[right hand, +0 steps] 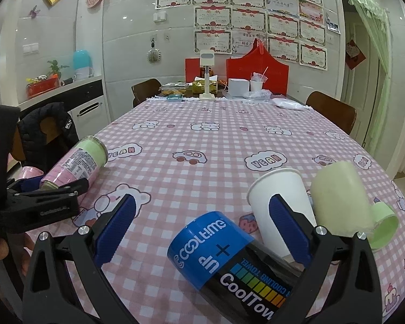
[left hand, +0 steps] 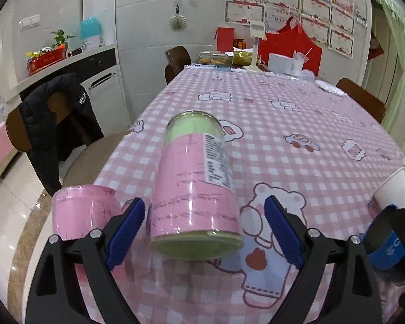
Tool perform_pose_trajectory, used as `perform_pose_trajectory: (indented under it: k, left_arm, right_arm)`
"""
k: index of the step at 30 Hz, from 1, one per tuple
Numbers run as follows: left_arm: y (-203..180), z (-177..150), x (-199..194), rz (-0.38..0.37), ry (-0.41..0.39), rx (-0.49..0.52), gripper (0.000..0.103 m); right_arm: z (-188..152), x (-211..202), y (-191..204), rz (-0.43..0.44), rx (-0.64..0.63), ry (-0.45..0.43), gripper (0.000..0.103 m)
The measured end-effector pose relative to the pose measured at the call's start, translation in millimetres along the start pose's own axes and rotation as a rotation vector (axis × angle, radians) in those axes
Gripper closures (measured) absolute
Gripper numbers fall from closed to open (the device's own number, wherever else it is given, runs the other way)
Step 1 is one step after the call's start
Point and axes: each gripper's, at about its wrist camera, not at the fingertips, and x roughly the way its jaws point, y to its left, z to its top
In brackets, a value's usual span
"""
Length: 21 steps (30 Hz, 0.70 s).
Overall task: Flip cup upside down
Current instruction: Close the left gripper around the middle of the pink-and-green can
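Right gripper [right hand: 202,226] (open) | white cup [right hand: 278,205] beside right finger

Premises: a private home, dining area adjoining a kitchen counter. Ahead of the tool runs a long dining table [right hand: 229,140] under a pink checked cloth printed with cartoon bears, with wooden chairs [right hand: 334,113] along its sides. To the left, a dark jacket [left hand: 59,113] hangs over a chair before white cabinets [left hand: 105,91]. The far tiled wall carries rows of award certificates [right hand: 229,19]; a potted plant [right hand: 55,67] stands on the counter.
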Motion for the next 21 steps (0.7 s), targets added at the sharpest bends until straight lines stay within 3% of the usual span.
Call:
perform_pose_trajectory:
  k: [2, 3, 12, 21]
  left_arm:
    - [-2, 1, 1, 0.004, 0.002, 0.013, 0.031]
    - [-3, 2, 2, 0.003, 0.004, 0.014, 0.034]
    - [-14, -9, -11, -0.116, 0.022, 0.032, 0.034]
    - [-49, -53, -56, -0.249, 0.017, 0.109, 0.034]
  right_arm:
    - [0, 0, -1, -0.004, 0.0, 0.001, 0.008]
    - [0, 0, -1, -0.005, 0.001, 0.004, 0.008]
    - [-4, -9, -9, -0.026, 0.013, 0.002, 0.008]
    - [-19, -37, -30, -0.083, 0.039, 0.017, 0.008]
